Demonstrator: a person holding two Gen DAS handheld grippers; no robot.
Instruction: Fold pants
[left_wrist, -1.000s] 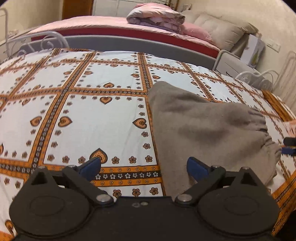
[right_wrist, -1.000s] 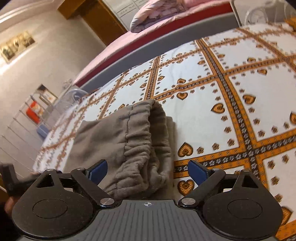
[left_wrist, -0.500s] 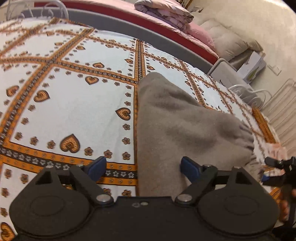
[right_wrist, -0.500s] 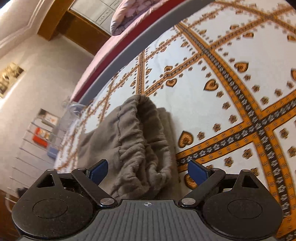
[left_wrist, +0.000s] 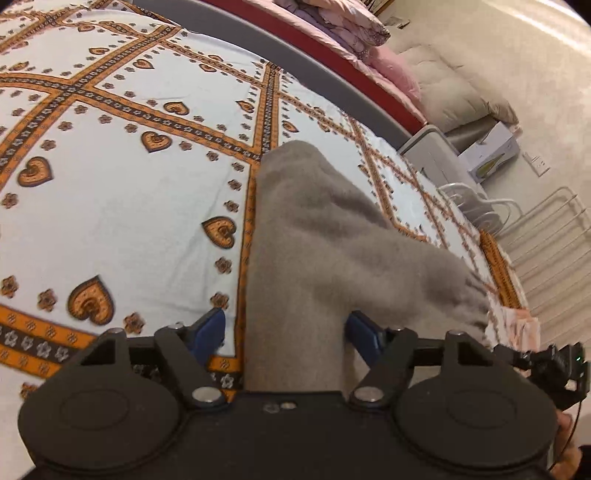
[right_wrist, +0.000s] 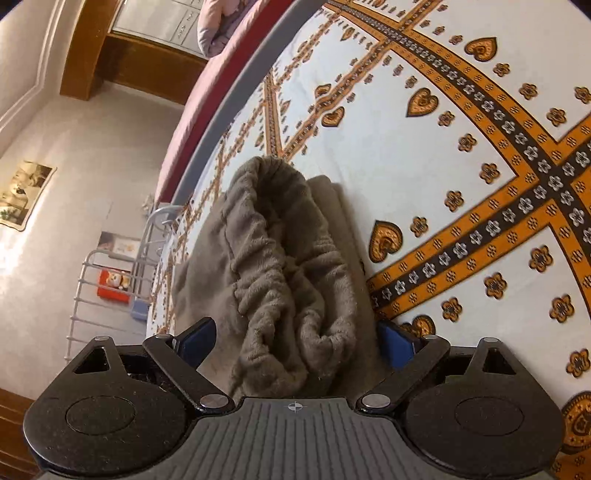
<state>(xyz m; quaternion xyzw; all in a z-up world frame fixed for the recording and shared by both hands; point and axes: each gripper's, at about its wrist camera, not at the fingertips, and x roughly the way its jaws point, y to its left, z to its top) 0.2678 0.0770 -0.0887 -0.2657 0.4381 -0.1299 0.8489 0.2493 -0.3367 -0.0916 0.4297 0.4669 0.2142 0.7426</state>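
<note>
The left gripper (left_wrist: 286, 332) has its blue fingers (left_wrist: 208, 328) spread wide. The right gripper (right_wrist: 295, 338) likewise has its jaws parted, and its black body (left_wrist: 554, 365) shows at the far right of the left wrist view.

text: none legible | labels: none | numbers: none | signs: none

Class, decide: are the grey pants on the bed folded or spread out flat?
Folded. The grey pants lie as a compact stack, elastic waistband bunched over further layers beneath, on the patterned bedsheet.
</note>
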